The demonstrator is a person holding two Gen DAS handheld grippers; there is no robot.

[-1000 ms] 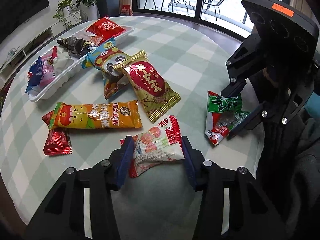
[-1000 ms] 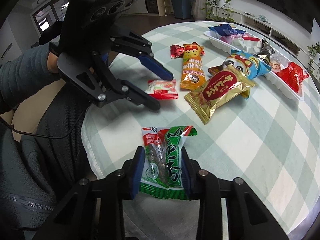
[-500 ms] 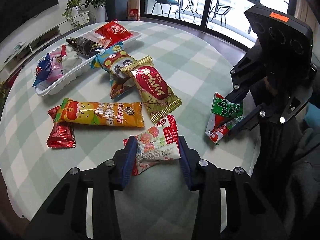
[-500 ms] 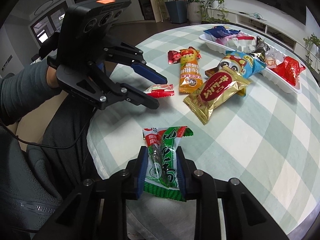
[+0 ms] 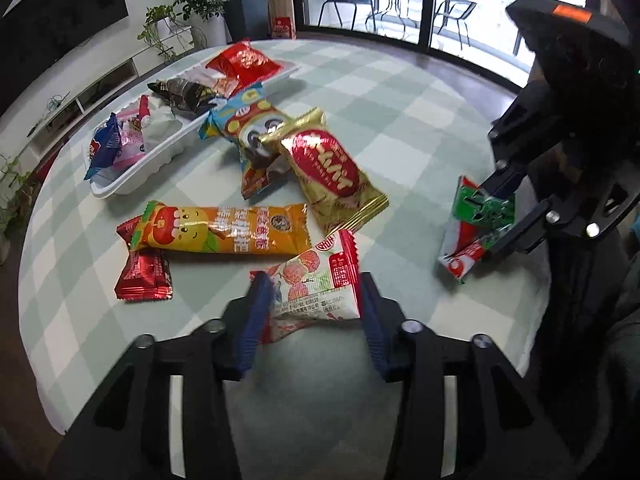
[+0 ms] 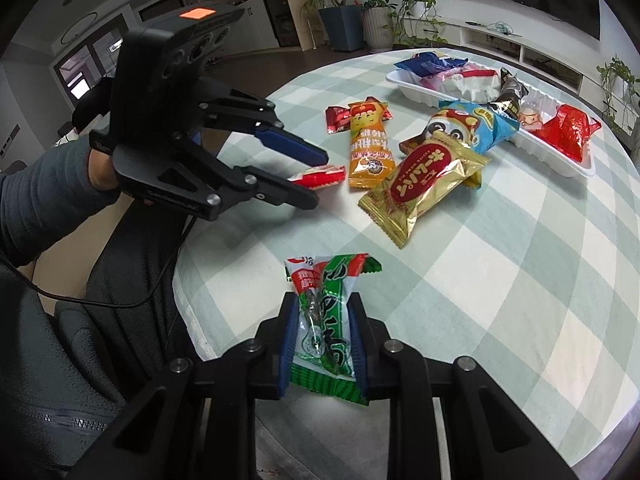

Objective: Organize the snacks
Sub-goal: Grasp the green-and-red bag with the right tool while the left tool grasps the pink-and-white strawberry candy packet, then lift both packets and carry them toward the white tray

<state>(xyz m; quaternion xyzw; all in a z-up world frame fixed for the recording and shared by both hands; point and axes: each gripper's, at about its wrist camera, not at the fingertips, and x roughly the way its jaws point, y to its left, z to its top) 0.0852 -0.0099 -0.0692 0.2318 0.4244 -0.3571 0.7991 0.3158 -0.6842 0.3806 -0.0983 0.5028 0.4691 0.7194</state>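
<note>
A round table (image 5: 400, 128) in checked cloth bears a white tray (image 5: 132, 176), a gold packet (image 5: 332, 172) and an orange bar (image 5: 224, 232).

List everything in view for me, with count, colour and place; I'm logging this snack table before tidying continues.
White tray: one, far side, holding several mixed packets.
Gold-and-red packet: one, mid-table, overlapping a blue cartoon packet.
Orange bar packet: one, partly over a small red packet.
Lychee-print packet: one, white and red, between the left gripper fingers, jaws just opened wider.
Green-and-white packet: one, pinched in the right gripper.
Checked tablecloth: green and white.
Potted plants: several, background.
Grey sleeve: left arm.
</note>
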